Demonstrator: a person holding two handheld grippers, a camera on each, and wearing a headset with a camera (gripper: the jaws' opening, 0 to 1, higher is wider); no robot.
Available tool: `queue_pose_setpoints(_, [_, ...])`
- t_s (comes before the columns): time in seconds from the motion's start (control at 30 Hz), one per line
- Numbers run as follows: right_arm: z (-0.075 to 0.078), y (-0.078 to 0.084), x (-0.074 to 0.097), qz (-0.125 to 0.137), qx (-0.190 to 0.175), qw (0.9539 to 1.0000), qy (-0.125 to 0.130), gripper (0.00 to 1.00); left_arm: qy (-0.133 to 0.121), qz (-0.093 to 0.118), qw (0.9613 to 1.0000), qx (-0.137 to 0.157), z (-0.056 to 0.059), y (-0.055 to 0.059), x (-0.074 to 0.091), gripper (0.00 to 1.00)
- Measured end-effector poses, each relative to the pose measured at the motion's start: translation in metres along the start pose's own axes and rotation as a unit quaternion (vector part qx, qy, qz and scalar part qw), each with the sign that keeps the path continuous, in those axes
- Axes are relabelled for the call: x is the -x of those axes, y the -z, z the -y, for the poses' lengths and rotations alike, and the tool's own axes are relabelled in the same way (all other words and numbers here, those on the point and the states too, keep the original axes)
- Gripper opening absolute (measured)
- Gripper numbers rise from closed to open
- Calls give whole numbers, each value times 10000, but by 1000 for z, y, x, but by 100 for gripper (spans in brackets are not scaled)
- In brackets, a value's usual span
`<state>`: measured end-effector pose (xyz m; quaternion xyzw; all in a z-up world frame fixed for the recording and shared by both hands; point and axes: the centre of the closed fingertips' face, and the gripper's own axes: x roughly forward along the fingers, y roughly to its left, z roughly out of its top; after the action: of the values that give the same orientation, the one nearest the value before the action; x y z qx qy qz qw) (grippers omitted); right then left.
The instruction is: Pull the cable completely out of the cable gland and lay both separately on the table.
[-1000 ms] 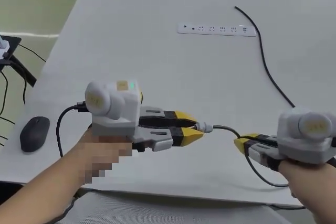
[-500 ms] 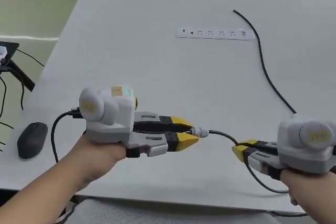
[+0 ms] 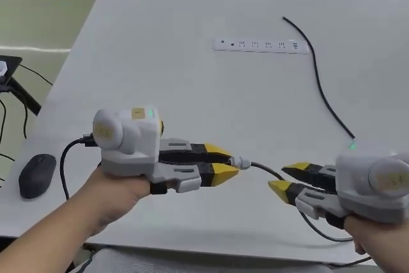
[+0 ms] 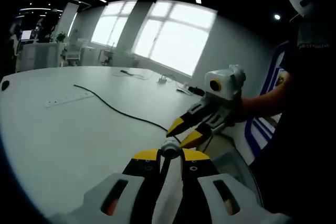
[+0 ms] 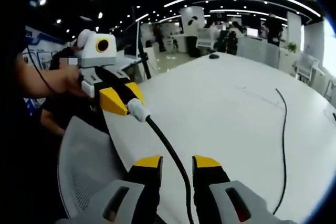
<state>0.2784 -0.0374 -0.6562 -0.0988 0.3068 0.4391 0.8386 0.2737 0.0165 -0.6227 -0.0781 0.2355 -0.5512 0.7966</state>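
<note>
Right gripper point(image 3: 277, 177) changed: half a second ago its yellow tips were pinched on the cable point(image 3: 263, 169), now the jaws stand apart. The cable passes loose between them; seen plainly in the right gripper view. Left gripper point(image 3: 231, 162) unchanged, clamped on the cable gland point(image 3: 241, 162), held in the air over the near edge of the table point(image 3: 192, 94). Cable still enters the gland, runs right, then droops toward the table edge. Both grippers sit slightly further left in the head view than before. Power strip point(image 3: 259, 45) lies well behind.
</note>
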Motion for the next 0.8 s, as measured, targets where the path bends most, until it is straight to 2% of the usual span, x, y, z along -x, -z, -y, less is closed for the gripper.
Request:
queue_pose_setpoints(0.13, [-10,-18,-3,43,562,9984,-23,18,4,-12,10000,1,-1,0,1,15])
queue_pose_setpoints(0.37, [-24,-21,-13,-119,1213,9925,-108,13,16,-34,10000,-14,1,1,-1,15])
queue_pose_setpoints(0.63, [-26,-23,-14,-106,1468,9891,-87,5,31,-36,10000,-38,4,3,-2,15])
queue_pose_setpoints(0.8, [-26,-25,-12,-47,1420,9898,-79,2,40,-26,10000,-65,5,2,-2,15])
